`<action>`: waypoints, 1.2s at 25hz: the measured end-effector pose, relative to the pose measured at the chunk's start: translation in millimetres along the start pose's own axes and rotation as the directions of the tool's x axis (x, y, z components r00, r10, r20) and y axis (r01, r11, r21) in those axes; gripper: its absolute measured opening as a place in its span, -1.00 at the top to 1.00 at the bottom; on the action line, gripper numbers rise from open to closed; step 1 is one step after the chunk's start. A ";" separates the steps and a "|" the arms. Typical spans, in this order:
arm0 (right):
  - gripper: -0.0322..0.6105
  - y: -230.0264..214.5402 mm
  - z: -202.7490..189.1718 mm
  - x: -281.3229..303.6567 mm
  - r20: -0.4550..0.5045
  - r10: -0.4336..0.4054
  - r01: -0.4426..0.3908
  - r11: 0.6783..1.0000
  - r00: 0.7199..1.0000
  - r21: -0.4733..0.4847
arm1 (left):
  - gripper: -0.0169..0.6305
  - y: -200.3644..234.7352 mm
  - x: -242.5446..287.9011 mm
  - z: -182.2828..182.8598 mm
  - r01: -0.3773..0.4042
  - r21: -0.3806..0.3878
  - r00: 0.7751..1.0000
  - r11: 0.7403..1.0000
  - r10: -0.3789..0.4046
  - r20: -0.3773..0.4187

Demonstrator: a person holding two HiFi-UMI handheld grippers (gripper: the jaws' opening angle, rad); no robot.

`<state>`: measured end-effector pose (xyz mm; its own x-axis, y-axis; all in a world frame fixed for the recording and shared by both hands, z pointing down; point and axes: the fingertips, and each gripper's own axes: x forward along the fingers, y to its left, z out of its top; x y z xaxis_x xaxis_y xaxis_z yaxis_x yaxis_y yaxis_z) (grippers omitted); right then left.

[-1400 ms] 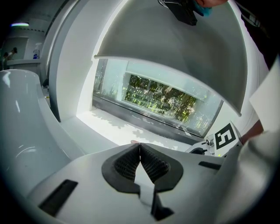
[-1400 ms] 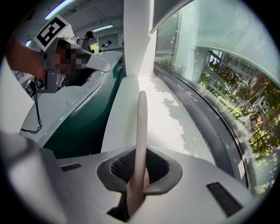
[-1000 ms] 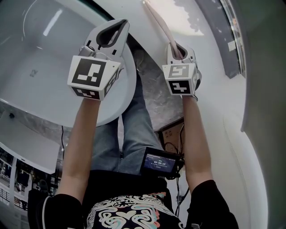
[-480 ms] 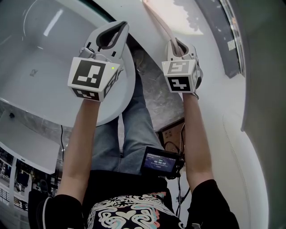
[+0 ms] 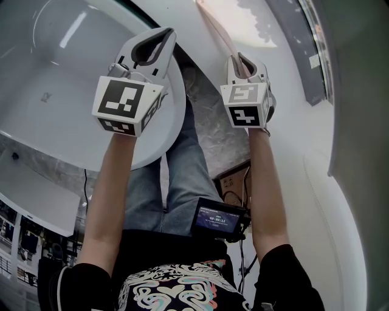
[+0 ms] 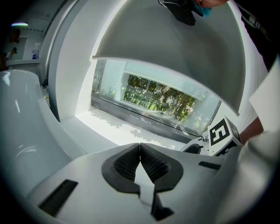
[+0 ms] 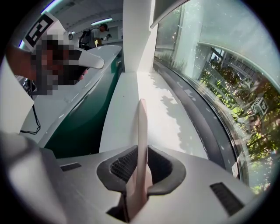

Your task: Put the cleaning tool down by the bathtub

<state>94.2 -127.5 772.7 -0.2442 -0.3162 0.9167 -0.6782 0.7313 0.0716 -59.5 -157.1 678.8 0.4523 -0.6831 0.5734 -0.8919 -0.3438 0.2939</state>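
**Head view:** Two grippers reach out side by side over one white bathtub (image 5: 42, 79), which fills the left of the scene. The left gripper (image 5: 153, 44) hangs over the tub's near rim. The right gripper (image 5: 242, 65) is over the grey floor (image 5: 213, 140) to the right. It carries the single cleaning tool (image 5: 214, 27), a slim pink handle whose long axis runs away from the jaws toward the far white ledge (image 5: 255, 18).

**Left gripper view:** The left gripper (image 6: 140, 151) has its ribbed pads pressed together with nothing between them. The bathtub (image 6: 19, 131) curves at the left and the sunlit ledge (image 6: 109, 124) lies ahead. The right gripper (image 6: 218, 136) is level with it at the right.

**Right gripper view:** The right gripper (image 7: 140, 162) is clamped on the cleaning tool (image 7: 142, 127), which stands edge-on between the jaws and points far along the ledge (image 7: 131, 96). The bathtub (image 7: 109, 49) lies to the left of the tool. A set-down beside the tub therefore looks to fall to the right hand alone, lowering the handle lengthwise. The tool's far end is out of view.
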 end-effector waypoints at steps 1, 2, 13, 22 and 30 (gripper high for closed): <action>0.71 0.0 0.5 -0.5 0.001 0.000 0.000 1.000 1.000 -0.002 | 0.90 0.4 -0.7 0.2 -0.001 0.000 1.000 1.000 0.001 0.001; 0.71 0.1 0.8 -1.1 0.002 0.001 -0.001 1.000 1.000 -0.001 | 0.90 0.8 -1.4 0.5 -0.003 -0.001 1.000 1.000 0.003 0.002; 0.65 4.0 3.7 -11.1 0.012 -0.013 0.013 1.000 1.000 0.019 | 0.90 2.9 -15.2 1.5 -0.010 -0.001 1.000 1.000 0.010 0.013; 0.65 3.9 12.1 -23.7 0.035 -0.047 0.046 0.999 0.998 0.021 | 0.90 6.8 -28.7 12.0 -0.017 0.007 0.999 1.000 0.017 0.028; 0.68 -0.3 23.2 -46.6 0.077 -0.102 0.100 0.994 0.992 0.033 | 0.90 10.6 -45.1 24.3 -0.020 0.023 0.999 1.000 0.019 0.043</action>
<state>89.7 -127.0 720.8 -0.2262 -0.4345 0.8718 -0.7216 0.6759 0.1496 -89.4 -145.6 637.5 0.4347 -0.7168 0.5452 -0.9006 -0.3446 0.2649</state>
